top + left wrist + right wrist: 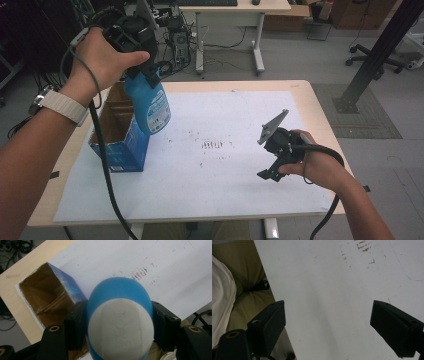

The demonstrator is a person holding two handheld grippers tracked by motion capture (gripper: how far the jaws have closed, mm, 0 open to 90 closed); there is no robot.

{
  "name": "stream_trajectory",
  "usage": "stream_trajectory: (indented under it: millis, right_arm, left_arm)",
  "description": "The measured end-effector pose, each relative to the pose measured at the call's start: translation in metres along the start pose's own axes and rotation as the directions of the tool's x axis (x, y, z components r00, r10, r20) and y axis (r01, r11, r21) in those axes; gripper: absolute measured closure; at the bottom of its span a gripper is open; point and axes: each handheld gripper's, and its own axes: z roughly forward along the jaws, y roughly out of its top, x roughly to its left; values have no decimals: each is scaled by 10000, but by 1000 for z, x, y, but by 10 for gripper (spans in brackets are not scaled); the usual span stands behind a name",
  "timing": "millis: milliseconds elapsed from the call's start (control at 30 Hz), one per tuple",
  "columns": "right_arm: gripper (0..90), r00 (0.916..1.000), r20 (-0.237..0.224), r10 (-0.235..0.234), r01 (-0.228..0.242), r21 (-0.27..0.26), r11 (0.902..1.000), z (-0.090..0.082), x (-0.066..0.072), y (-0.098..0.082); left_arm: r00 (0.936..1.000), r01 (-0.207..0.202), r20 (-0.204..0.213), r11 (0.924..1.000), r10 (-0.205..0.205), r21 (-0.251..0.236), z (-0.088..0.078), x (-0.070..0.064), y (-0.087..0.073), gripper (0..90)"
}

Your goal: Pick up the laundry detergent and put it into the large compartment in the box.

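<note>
Bottle clamped in left gripper fingers above box; right gripper fingers wide, w/ nothing between.

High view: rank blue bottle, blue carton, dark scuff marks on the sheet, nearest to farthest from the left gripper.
1. Blue bottle: clamped in the left gripper, hanging below it at upper left.
2. Blue carton: open-topped, just below and left of the bottle, on the table's left edge.
3. Dark scuff marks: mid-sheet, toward the right gripper.
</note>
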Motion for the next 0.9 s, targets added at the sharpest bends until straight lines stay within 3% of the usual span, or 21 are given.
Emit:
stream_trajectory:
  millis: [300,900]
  right_arm:
    - [132,10000,-12,-71,71,19,10000,0,0,2]
    - [133,10000,12,-90,90,20,10000,1,0,4]
  left_arm:
    - [9985,522,-164,9986,-522,29,-5,10,0,375]
    - [9880,1493,-380,9886,-1499,-178,-19,31,-4,375]
